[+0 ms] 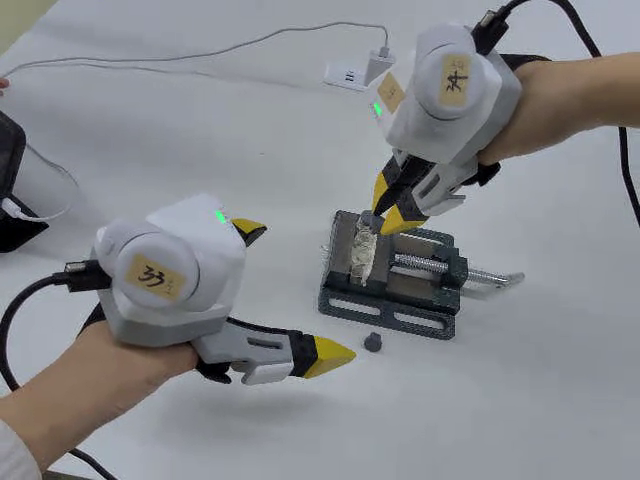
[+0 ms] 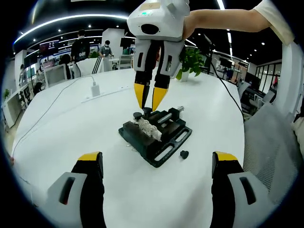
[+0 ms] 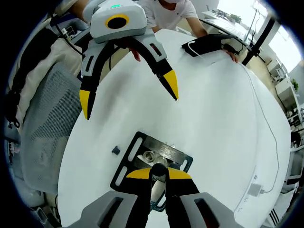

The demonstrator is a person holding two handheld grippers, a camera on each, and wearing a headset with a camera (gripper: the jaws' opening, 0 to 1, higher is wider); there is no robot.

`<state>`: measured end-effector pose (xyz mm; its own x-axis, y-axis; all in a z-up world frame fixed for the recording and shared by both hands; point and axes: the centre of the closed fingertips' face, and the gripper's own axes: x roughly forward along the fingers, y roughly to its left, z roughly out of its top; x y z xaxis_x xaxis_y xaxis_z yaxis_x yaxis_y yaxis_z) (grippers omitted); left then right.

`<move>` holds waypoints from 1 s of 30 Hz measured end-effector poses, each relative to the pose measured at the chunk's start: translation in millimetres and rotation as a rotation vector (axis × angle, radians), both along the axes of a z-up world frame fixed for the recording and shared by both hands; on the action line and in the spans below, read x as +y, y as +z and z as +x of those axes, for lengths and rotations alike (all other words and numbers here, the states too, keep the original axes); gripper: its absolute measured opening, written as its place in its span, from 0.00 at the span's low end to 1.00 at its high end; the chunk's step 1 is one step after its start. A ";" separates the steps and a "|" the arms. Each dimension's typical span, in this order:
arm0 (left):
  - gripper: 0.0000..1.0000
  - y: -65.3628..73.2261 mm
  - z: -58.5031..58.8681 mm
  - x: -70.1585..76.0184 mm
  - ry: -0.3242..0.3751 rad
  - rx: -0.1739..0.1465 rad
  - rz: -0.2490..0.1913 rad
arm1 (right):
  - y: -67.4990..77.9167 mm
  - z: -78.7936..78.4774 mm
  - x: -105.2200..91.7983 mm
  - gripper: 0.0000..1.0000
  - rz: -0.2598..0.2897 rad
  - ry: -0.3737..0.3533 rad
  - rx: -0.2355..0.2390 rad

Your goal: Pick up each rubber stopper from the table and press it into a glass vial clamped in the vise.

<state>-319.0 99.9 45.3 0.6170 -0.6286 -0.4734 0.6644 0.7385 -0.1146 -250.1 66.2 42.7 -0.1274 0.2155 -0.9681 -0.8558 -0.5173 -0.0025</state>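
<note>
A dark vise [image 1: 430, 300] on the white table clamps a row of glass vials [image 1: 362, 255]. My right gripper [image 1: 386, 216] hangs tips-down over the far end of that row, shut on a grey rubber stopper [image 1: 371, 219]. In the right gripper view the stopper [image 3: 159, 170] sits between the yellow tips just above the vise [image 3: 127, 167], beside an open vial [image 3: 148, 156]. One loose stopper [image 1: 373, 343] lies on the table in front of the vise. My left gripper [image 1: 290, 295] stands open and holds nothing, low at the near left of the vise [image 2: 164, 142].
A white charger [image 1: 355, 72] with its cable lies at the table's far side. A black object [image 1: 10, 180] sits at the left edge. A mesh chair [image 3: 42, 118] stands beside the table, and a dark tablet [image 3: 209, 45] lies near a person's hand.
</note>
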 end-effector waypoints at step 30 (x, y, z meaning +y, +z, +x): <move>0.94 -9.9 -5.4 1.2 0.013 0.027 -0.016 | -12.5 -3.7 1.3 0.06 -0.056 -0.064 0.002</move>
